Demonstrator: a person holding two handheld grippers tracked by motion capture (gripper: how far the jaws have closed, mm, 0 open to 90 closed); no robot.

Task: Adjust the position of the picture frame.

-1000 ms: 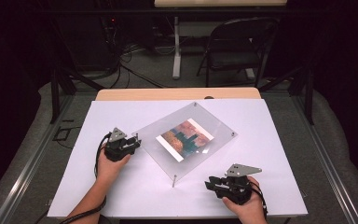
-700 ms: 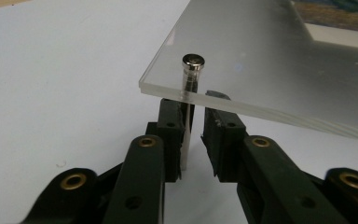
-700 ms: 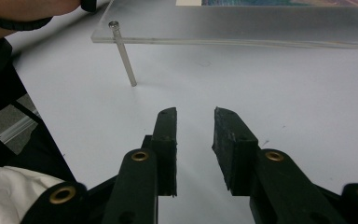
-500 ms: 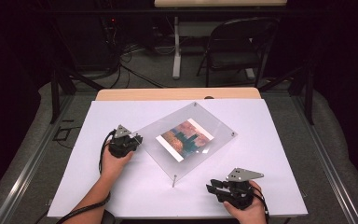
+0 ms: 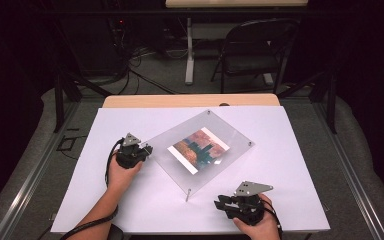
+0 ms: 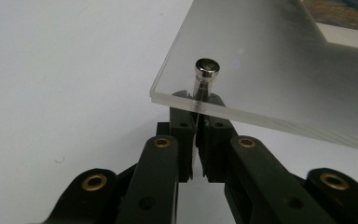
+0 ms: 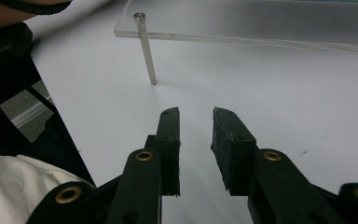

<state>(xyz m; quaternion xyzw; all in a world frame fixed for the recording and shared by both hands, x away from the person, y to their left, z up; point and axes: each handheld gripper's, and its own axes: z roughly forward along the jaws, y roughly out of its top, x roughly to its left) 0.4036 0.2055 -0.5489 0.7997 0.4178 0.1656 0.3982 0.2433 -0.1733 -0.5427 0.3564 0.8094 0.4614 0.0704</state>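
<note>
My left gripper sits at the near-left corner of the clear acrylic frame, and its jaws have just been closing. In the left gripper view they are now pinched together on the metal standoff post that passes through that corner, gripping it just under the panel edge, with the rounded cap standing above the acrylic. A second ago the same jaws stood a little apart beside the corner; the hand itself has not shifted, so the change is purely the clamp.

The frame lies slantwise in the middle of the white counter, raised on its corner posts, with a colourful print sandwiched inside.

My right gripper rests near the front edge of the counter, well short of the frame. Its jaws stand narrowly apart with nothing between them, and they have crept in only slightly. Ahead of them in the right gripper view is the front corner post, standing on the counter.

I judge that the left-corner post is now secured, so the next move is likely to unscrew or pull it, or to steady the frame while the right hand takes the front post. A slip on that thin, polished post is the main risk.
</note>
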